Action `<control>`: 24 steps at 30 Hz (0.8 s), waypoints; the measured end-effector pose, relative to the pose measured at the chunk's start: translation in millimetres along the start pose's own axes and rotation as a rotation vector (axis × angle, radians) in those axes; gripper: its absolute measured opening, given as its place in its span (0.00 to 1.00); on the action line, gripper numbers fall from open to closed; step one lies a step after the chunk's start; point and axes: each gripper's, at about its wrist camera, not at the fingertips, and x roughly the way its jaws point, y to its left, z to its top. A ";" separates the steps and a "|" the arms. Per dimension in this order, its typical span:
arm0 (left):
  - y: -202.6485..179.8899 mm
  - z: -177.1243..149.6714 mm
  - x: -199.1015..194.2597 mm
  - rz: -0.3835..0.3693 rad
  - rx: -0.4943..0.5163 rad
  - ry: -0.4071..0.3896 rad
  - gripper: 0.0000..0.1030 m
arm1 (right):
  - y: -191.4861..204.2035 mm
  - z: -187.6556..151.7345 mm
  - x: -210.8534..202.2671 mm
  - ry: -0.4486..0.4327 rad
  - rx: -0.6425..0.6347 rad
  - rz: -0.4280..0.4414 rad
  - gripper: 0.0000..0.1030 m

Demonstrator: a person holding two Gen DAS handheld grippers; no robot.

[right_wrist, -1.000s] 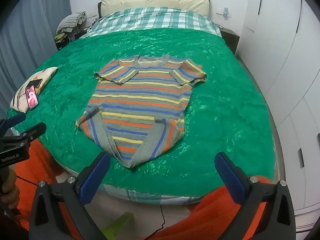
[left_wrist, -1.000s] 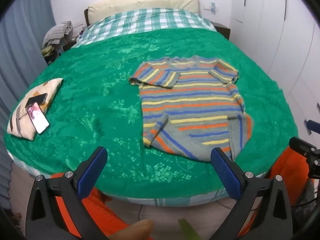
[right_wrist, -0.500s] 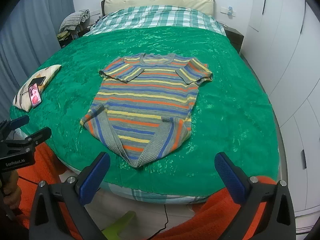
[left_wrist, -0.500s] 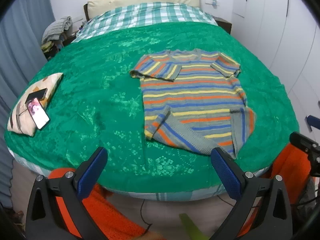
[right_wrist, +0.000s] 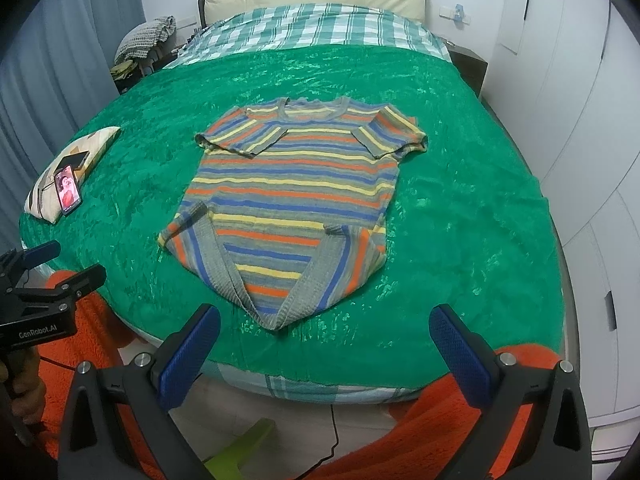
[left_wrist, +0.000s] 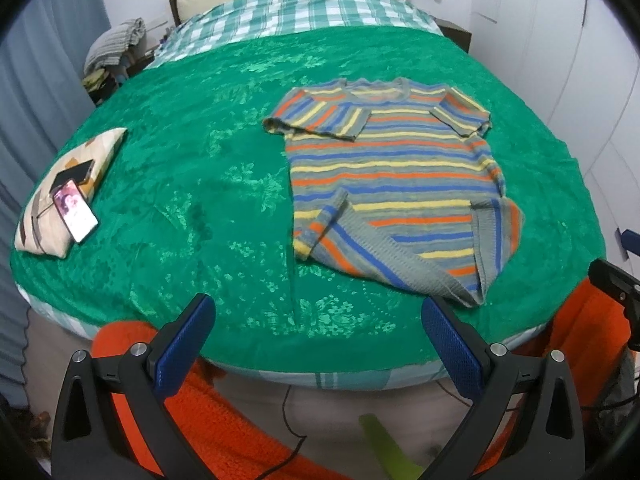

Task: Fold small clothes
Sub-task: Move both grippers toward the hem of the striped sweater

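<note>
A small striped knit shirt (left_wrist: 394,188) in grey, blue, orange and yellow lies flat on the green bedspread (left_wrist: 200,184), collar toward the headboard. Its two bottom corners are folded inward, forming a point at the near edge. It also shows in the right wrist view (right_wrist: 292,204). My left gripper (left_wrist: 318,330) is open and empty, held off the foot of the bed, left of the shirt's hem. My right gripper (right_wrist: 324,338) is open and empty, just short of the shirt's pointed hem. The left gripper also shows at the left edge of the right wrist view (right_wrist: 44,268).
A patterned cushion (left_wrist: 60,196) with a lit phone (left_wrist: 76,210) on it sits at the bed's left edge. Plaid bedding (right_wrist: 312,28) and a headboard lie at the far end. White wardrobes (right_wrist: 580,100) stand on the right. Orange fleece (right_wrist: 420,432) fills the foreground.
Both grippers have moved slightly closer to the bed and tilted; the shirt sits a little lower and larger in view. Both stay open. The shirt has not moved.
</note>
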 end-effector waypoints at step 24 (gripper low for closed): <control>19.8 22.1 72.6 -0.121 0.035 0.053 1.00 | -33.2 5.8 34.4 0.011 0.039 -0.023 1.00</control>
